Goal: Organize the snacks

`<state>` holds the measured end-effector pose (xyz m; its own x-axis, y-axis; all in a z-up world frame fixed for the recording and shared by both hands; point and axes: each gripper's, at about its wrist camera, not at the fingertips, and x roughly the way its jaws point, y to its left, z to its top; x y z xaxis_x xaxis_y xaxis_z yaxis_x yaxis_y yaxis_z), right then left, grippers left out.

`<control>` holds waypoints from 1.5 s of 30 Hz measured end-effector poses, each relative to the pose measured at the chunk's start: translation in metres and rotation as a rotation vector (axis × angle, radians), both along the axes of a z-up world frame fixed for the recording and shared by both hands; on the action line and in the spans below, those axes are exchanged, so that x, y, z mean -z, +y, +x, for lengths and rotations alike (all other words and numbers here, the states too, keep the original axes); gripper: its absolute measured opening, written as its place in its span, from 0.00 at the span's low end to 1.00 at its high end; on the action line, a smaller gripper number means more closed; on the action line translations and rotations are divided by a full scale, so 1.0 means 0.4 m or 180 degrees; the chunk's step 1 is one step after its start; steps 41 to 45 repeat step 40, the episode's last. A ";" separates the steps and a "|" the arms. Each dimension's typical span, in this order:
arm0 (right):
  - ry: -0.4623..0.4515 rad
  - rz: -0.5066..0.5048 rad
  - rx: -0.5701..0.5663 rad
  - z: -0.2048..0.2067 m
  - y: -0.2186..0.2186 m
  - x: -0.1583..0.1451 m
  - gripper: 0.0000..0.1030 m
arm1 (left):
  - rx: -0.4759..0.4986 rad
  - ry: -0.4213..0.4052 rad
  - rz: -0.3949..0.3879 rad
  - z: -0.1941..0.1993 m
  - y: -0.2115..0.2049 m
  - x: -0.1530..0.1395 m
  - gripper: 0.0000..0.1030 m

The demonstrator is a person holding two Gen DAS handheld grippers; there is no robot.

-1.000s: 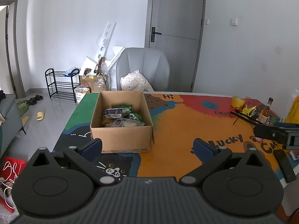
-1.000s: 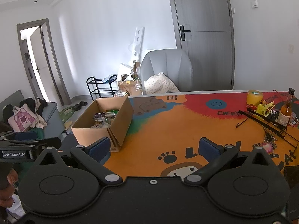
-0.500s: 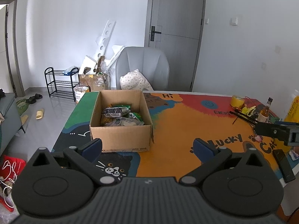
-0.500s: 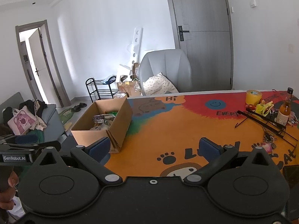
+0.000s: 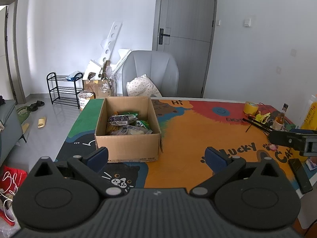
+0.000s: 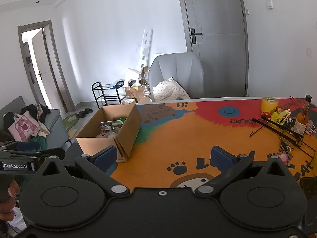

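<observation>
A lived-in room of a home: a grey door (image 5: 184, 37) in white walls, a padded grey chair (image 5: 150, 73) with a spotted cushion (image 5: 141, 87), and a black shoe rack (image 5: 63, 88) with sandals (image 5: 36, 105) and a slipper (image 5: 42, 122) on the tiled floor. The desk (image 5: 188, 134) wears a bright cartoon mat, and a sofa (image 6: 53, 123) is heaped with clothes and a pink bag (image 6: 23, 128)

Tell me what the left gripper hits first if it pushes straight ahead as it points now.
Probably the near wall of the cardboard box: it sits just ahead of the open left gripper, slightly left of centre. Depth is unclear, so it might graze the box's right corner instead.
</observation>
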<state>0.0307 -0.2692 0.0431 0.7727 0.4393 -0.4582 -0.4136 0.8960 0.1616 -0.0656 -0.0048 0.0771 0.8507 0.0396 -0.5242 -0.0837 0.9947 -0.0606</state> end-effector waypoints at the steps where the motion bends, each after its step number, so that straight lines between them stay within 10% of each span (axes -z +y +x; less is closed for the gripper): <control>1: -0.0001 -0.0001 -0.0003 0.000 0.000 0.000 1.00 | 0.0001 0.0000 -0.0002 -0.001 0.000 0.000 1.00; 45: 0.0001 -0.0003 -0.0014 -0.002 -0.003 0.000 1.00 | 0.0073 -0.0024 0.0030 -0.003 -0.008 -0.005 1.00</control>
